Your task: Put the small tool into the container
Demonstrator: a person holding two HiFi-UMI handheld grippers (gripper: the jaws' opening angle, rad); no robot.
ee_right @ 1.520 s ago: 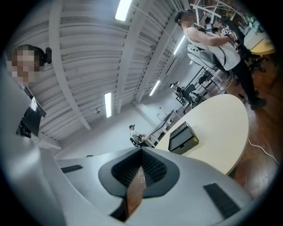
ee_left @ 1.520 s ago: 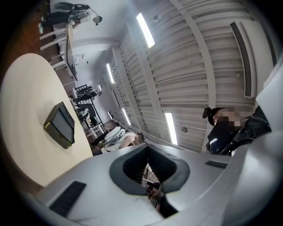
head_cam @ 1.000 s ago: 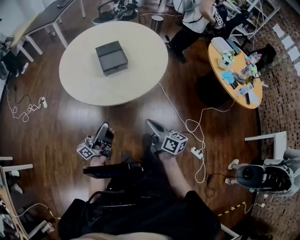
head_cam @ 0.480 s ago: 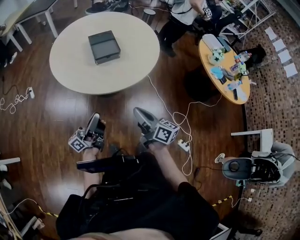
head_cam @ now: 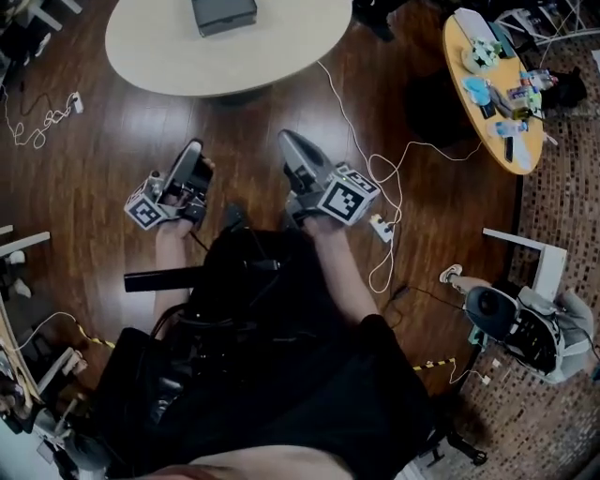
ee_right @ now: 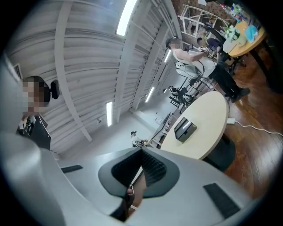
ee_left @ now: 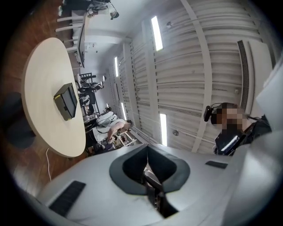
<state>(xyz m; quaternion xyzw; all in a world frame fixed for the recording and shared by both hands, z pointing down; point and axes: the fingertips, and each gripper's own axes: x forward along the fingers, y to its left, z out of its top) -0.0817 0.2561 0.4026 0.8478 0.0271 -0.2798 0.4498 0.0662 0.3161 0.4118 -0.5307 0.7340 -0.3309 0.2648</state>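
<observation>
Where cables cross the floor, round table beyond, container atop.

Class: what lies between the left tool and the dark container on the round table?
The head view shows only wooden floor, then the bare top of the round table, between the left tool and the container.

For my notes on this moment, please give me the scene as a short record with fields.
left claw: closed, above the wooden floor
right claw: closed, above the wooden floor
container: dark box on the round table, away from both claws
small tool: cannot be made out
</observation>
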